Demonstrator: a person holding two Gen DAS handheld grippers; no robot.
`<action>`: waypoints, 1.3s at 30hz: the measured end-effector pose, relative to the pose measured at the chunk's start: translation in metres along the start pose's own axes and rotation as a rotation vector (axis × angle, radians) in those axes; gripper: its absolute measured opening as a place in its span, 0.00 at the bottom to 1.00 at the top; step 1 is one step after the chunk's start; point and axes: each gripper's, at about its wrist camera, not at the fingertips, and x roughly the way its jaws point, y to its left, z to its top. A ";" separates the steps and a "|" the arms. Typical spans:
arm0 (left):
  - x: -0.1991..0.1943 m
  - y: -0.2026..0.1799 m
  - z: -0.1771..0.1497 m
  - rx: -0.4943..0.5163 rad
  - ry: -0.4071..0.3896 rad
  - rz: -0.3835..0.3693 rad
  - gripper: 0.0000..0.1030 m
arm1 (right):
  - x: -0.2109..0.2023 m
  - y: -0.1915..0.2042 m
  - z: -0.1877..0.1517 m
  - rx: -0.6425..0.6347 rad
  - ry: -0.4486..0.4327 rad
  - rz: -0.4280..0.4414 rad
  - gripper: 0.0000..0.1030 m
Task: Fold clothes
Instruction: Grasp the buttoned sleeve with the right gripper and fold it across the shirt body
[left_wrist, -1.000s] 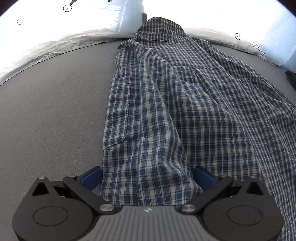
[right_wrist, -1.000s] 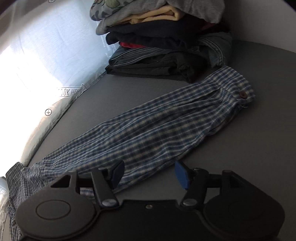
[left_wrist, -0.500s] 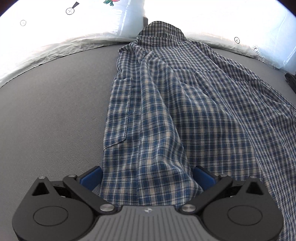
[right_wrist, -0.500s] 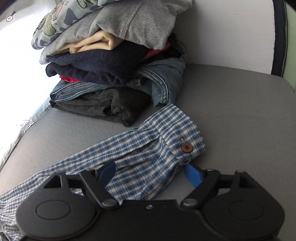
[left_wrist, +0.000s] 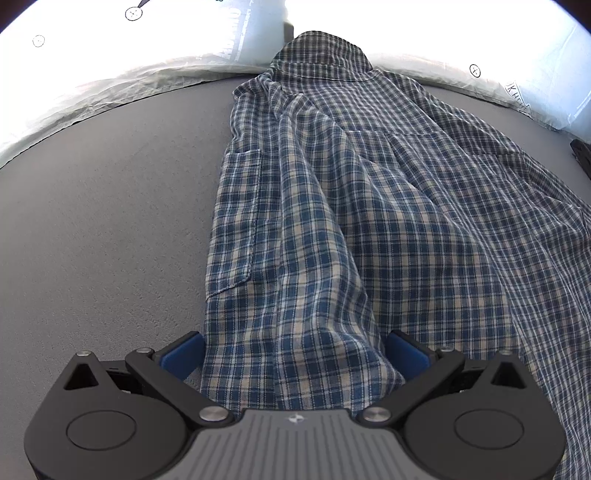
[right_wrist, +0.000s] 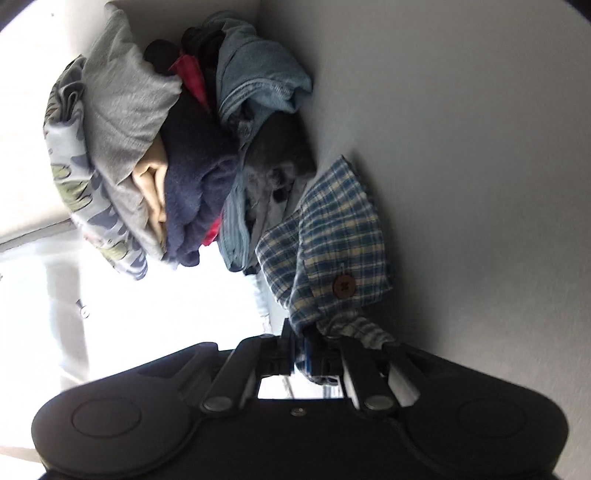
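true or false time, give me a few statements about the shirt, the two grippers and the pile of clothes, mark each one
1. The right gripper has its jaws shut on the cuff of the plaid shirt. True.
2. The left gripper has its jaws closed tight with nothing between them. False: the jaws stand wide apart with shirt fabric lying between them.
3. The cuff carries a brown button. True.
4. The pile of folded clothes is all white. False: it shows grey, navy, red, cream and denim blue.
5. The shirt's collar points toward the left gripper. False: the collar lies at the far end, away from it.
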 end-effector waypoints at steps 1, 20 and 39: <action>0.000 0.001 0.001 0.002 0.007 -0.002 1.00 | 0.001 0.002 -0.010 0.003 0.033 0.022 0.05; -0.057 0.113 0.009 -0.115 -0.163 -0.012 1.00 | 0.113 0.037 -0.335 -0.066 0.734 0.085 0.05; -0.077 0.177 -0.027 -0.233 -0.095 0.033 1.00 | 0.099 0.036 -0.516 -0.545 1.085 -0.087 0.45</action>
